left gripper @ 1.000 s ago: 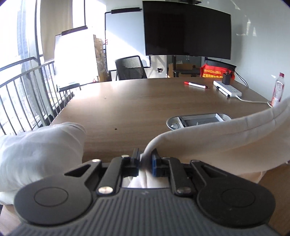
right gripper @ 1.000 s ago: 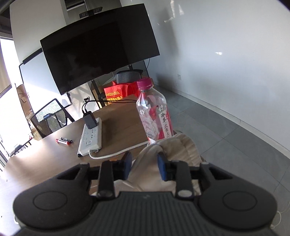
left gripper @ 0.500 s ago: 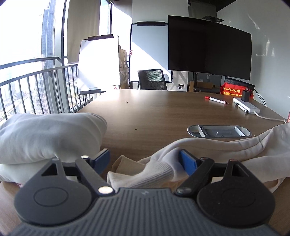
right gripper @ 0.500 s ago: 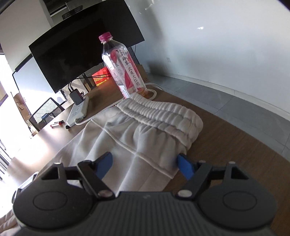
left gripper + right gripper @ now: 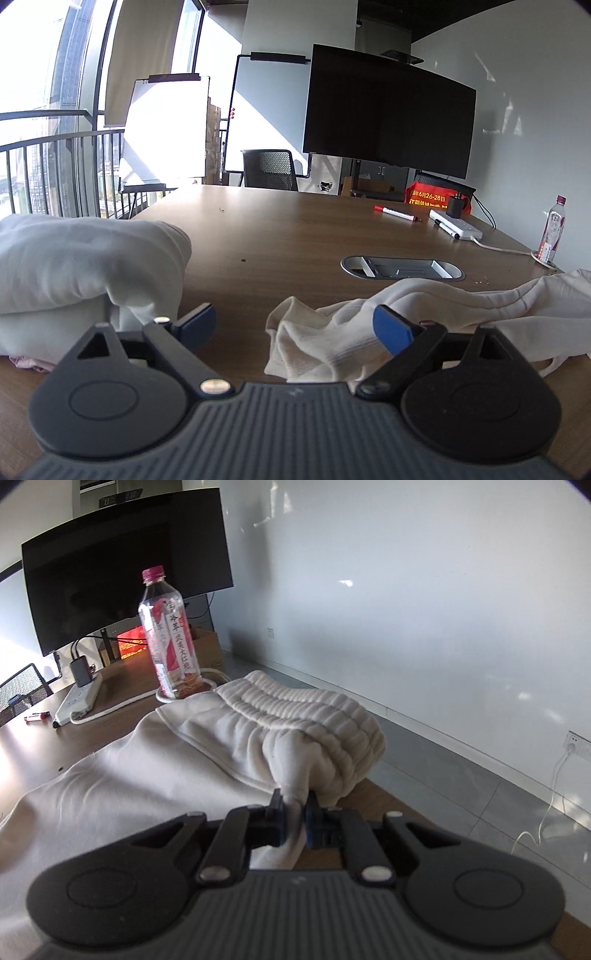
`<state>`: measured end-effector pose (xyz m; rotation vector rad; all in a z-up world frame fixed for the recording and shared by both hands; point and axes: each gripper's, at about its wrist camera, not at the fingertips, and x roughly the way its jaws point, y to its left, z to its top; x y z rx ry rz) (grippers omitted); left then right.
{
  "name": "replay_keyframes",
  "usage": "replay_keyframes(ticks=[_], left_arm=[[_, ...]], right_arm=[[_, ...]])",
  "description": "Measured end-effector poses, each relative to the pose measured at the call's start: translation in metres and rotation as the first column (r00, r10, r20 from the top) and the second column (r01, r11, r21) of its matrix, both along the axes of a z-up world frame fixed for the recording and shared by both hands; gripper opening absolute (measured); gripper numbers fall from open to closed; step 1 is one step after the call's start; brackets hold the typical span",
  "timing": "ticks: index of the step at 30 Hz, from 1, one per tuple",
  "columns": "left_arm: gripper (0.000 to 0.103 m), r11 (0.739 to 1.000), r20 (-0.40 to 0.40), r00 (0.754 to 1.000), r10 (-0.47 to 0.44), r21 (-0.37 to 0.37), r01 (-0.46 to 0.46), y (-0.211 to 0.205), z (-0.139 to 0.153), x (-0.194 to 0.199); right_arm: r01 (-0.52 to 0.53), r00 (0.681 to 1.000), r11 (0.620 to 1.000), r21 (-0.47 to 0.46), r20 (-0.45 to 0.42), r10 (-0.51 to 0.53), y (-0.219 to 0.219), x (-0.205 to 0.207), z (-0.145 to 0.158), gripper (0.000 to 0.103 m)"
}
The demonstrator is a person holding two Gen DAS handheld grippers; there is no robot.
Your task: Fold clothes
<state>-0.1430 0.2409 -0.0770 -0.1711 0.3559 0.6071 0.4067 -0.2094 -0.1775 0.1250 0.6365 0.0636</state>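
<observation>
Your right gripper (image 5: pixel 294 821) has its jaws pinched on the sweatpants (image 5: pixel 207 753) near the waistband, at 12 o'clock. Their long axis runs leftward across the table (image 5: pixel 295 236) to the cuff, lying between your left gripper (image 5: pixel 295 325)'s wide-open, empty jaws.

Left gripper (image 5: pixel 293 325): jaws spread wide, empty | cream trousers (image 5: pixel 424 314): ribbed cuff lying between jaws on counter (image 5: pixel 295 236) | folded white garment (image 5: pixel 74 266): stacked at left | marker (image 5: pixel 395 213), bottle (image 5: pixel 552 230): far side
</observation>
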Motion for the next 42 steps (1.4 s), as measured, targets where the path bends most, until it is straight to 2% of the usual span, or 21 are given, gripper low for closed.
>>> replay_keyframes(ticks=[4,6,9,11,13,14,16,18,21,23,26,28,29,30,32,35,38,39,40,41,42], left_arm=[[0.096,0.976,-0.029,0.982,-0.187,0.105,0.189,-0.019,-0.015,0.007],[0.102,0.947,-0.051,0.960,-0.276,0.155,0.281,-0.029,-0.022,0.011],[0.102,0.905,-0.118,0.931,-0.346,0.220,0.364,-0.042,-0.031,0.021],[0.102,0.882,-0.162,0.915,-0.370,0.248,0.401,-0.049,-0.035,0.029],[0.102,0.861,-0.198,0.896,-0.398,0.257,0.440,-0.054,-0.037,0.031],[0.102,0.850,-0.215,0.885,-0.413,0.260,0.459,-0.057,-0.038,0.031],[0.102,0.826,-0.249,0.863,-0.440,0.264,0.498,-0.062,-0.041,0.032],[0.102,0.802,-0.282,0.839,-0.466,0.266,0.535,-0.067,-0.043,0.033],[0.102,0.762,-0.333,0.799,-0.502,0.267,0.590,-0.075,-0.047,0.034],[0.102,0.734,-0.366,0.770,-0.524,0.265,0.625,-0.081,-0.049,0.035],[0.102,0.772,-0.355,0.795,-0.491,0.246,0.586,-0.075,-0.049,0.038],[0.102,0.801,-0.345,0.816,-0.464,0.231,0.553,-0.070,-0.049,0.040],[0.101,0.815,-0.340,0.826,-0.449,0.223,0.535,-0.068,-0.050,0.041],[0.094,0.828,-0.335,0.836,-0.435,0.215,0.517,-0.065,-0.050,0.042],[0.073,0.854,-0.326,0.854,-0.405,0.199,0.481,-0.060,-0.050,0.043],[0.066,0.888,-0.313,0.879,-0.359,0.174,0.425,-0.053,-0.050,0.046],[0.042,0.919,-0.302,0.901,-0.311,0.147,0.367,-0.046,-0.050,0.049],[0.037,0.929,-0.272,0.913,-0.304,0.128,0.347,-0.042,-0.047,0.048],[0.034,0.939,-0.232,0.926,-0.298,0.105,0.329,-0.037,-0.043,0.047],[0.028,0.947,-0.205,0.937,-0.284,0.094,0.308,-0.034,-0.040,0.047],[0.020,0.954,-0.183,0.947,-0.266,0.089,0.285,-0.030,-0.036,0.049]], right_arm=[[0.127,0.991,0.991,0.030,-0.039,-0.126,-0.033,-0.004,-0.003,0.022],[0.121,0.993,0.993,0.014,0.010,-0.122,-0.031,-0.024,0.000,0.024],[0.127,0.981,0.989,-0.072,0.154,-0.115,-0.012,-0.069,0.012,0.041],[0.034,0.973,0.997,-0.064,0.232,-0.018,0.002,-0.101,0.019,0.054],[-0.078,0.951,0.995,-0.062,0.296,0.093,0.018,-0.131,0.026,0.058],[-0.187,0.938,0.981,-0.057,0.288,0.195,0.030,-0.139,0.028,0.059],[-0.389,0.881,0.919,-0.063,0.265,0.391,0.054,-0.151,0.028,0.060],[-0.569,0.782,0.814,-0.115,0.232,0.579,0.090,-0.161,0.024,0.061],[-0.706,0.672,0.693,-0.142,0.174,0.720,0.138,-0.178,0.018,0.061],[-0.805,0.570,0.586,-0.092,0.154,0.807,0.168,-0.193,0.016,0.062],[-0.884,0.451,0.462,-0.071,0.129,0.883,0.203,-0.212,0.006,0.075],[-0.898,0.420,0.428,-0.101,0.091,0.903,0.222,-0.219,-0.006,0.074],[-0.897,0.420,0.425,-0.118,0.068,0.905,0.233,-0.223,-0.010,0.073],[-0.897,0.419,0.421,-0.133,0.046,0.907,0.245,-0.226,-0.016,0.066],[-0.901,0.408,0.404,-0.156,0.010,0.913,0.259,-0.232,-0.025,0.022],[-0.922,0.363,0.357,-0.153,-0.015,0.932,0.264,-0.238,-0.020,0.021],[-0.943,0.316,0.310,-0.121,-0.034,0.948,0.265,-0.233,-0.013,0.031],[-0.944,0.323,0.320,-0.074,-0.026,0.946,0.259,-0.223,-0.006,0.035],[-0.942,0.335,0.335,-0.024,-0.021,0.942,0.254,-0.213,0.000,0.047],[-0.929,0.367,0.367,0.036,-0.024,0.930,0.254,-0.202,0.002,0.057],[-0.903,0.413,0.415,0.114,-0.039,0.910,0.255,-0.185,0.003,0.060]])
